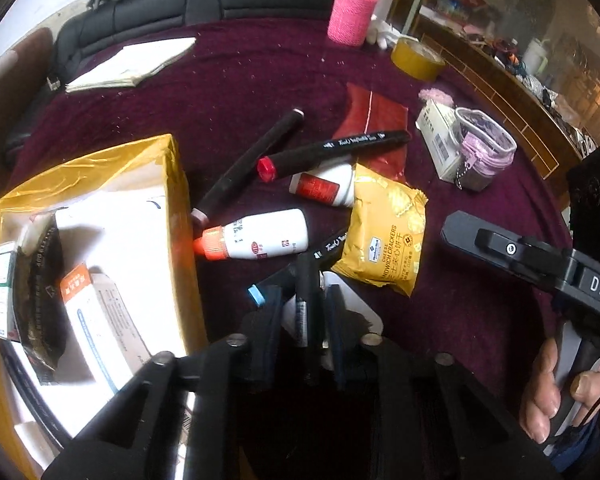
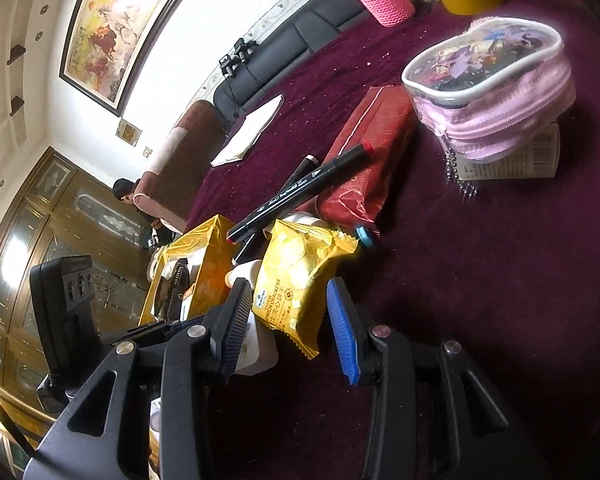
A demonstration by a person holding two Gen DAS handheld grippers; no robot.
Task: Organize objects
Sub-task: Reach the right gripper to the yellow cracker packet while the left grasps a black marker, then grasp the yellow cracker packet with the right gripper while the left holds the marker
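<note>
Markers, glue bottles and a yellow cracker packet lie in a loose heap on the purple tablecloth, just beside a yellow-taped cardboard box that already holds small cartons and a dark packet; the left gripper has its jaws pinched narrow on a black marker, which runs up between the pads with its lettered end poking under the edge of the cracker packet; the right gripper stands part-open with the bottom of that packet between its pads, and I cannot tell whether the pads press on it or merely flank it; a white tray-like thing lies under the packet, beside the right gripper's black finger; my judgement is that the marker is meant for the box next; the risk is that lifting it drags the packet and upsets the white glue bottle with the orange cap touching the pile, since the marker's far end is tucked beneath the packet; a second risk is the slim round barrel swivelling or slipping in the pads if it is held off its middle; the two grippers work close together, so a sideways sweep toward the box could knock one against the other.
</note>
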